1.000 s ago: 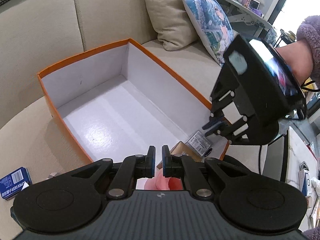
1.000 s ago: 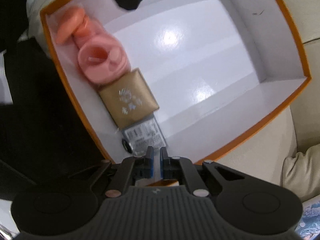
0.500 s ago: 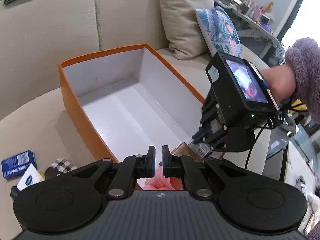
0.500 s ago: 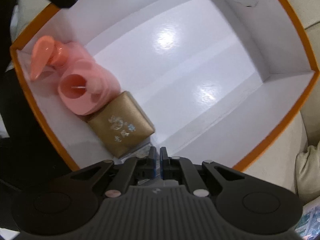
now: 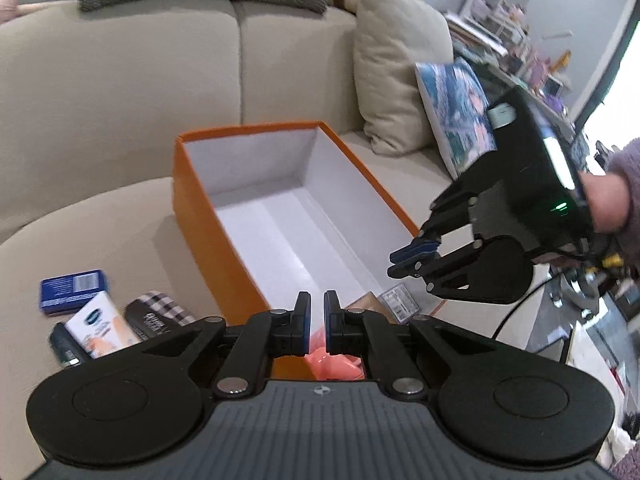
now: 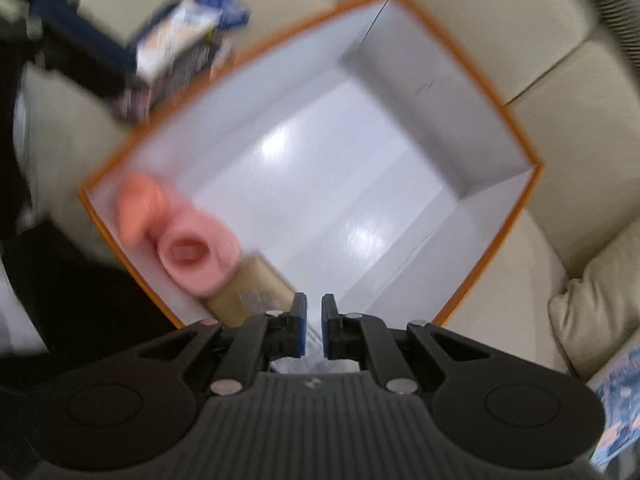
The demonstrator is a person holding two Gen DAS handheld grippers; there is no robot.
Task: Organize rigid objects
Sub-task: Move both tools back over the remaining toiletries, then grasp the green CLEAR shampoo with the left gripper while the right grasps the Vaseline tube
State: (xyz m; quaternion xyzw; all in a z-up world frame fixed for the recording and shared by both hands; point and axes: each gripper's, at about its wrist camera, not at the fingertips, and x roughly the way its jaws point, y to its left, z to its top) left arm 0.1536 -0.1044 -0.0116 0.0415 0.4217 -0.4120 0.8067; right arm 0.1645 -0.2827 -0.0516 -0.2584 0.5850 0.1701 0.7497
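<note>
- Left gripper [image 5: 316,322] is being held with jaws closed, empty, at the orange box's [image 5: 208,216] 6 o'clock edge.
- Right gripper [image 6: 314,328] is being held closed, empty, above the box.
- Pink bottle [image 6: 188,240] and gold packet [image 6: 252,292] are being kept inside, at 7 o'clock.
- Blue tin [image 5: 74,290] is being left on the sofa [image 5: 100,88].
</note>
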